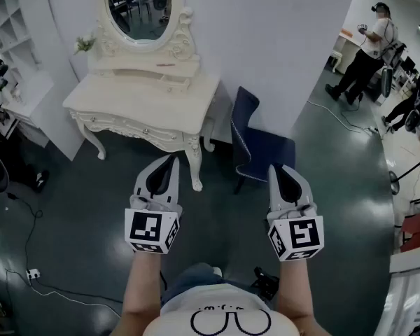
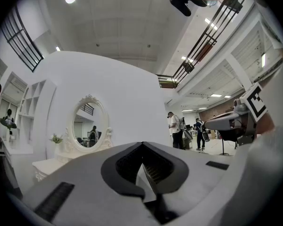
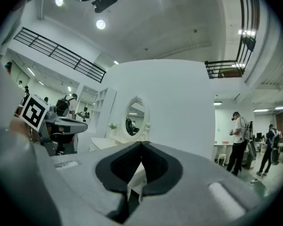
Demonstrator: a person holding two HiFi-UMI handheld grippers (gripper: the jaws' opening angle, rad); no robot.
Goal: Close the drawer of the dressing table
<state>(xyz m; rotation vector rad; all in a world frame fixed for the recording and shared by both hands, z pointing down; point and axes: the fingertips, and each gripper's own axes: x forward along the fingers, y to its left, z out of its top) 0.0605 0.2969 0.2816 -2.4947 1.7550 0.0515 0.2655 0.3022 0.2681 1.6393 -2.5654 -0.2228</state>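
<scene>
The left gripper (image 1: 172, 159) and right gripper (image 1: 276, 168) have pale grey shells, black-lined fingers (image 1: 141, 182) and a black-and-white marker cube (image 1: 152, 230) each. At bottom centre, a white shirt (image 1: 227, 312) printed with black round glasses; blue trousers (image 1: 196, 277) just above it.

From the head view I can't tell whether the drawer (image 1: 169, 83) of the dressing table (image 1: 129, 103) is out (too small), and the mirror (image 1: 138, 5) is clipped by the top edge. The left gripper (image 2: 142, 145) and right gripper (image 3: 141, 145) each cover the table's legs in their own views.
</scene>
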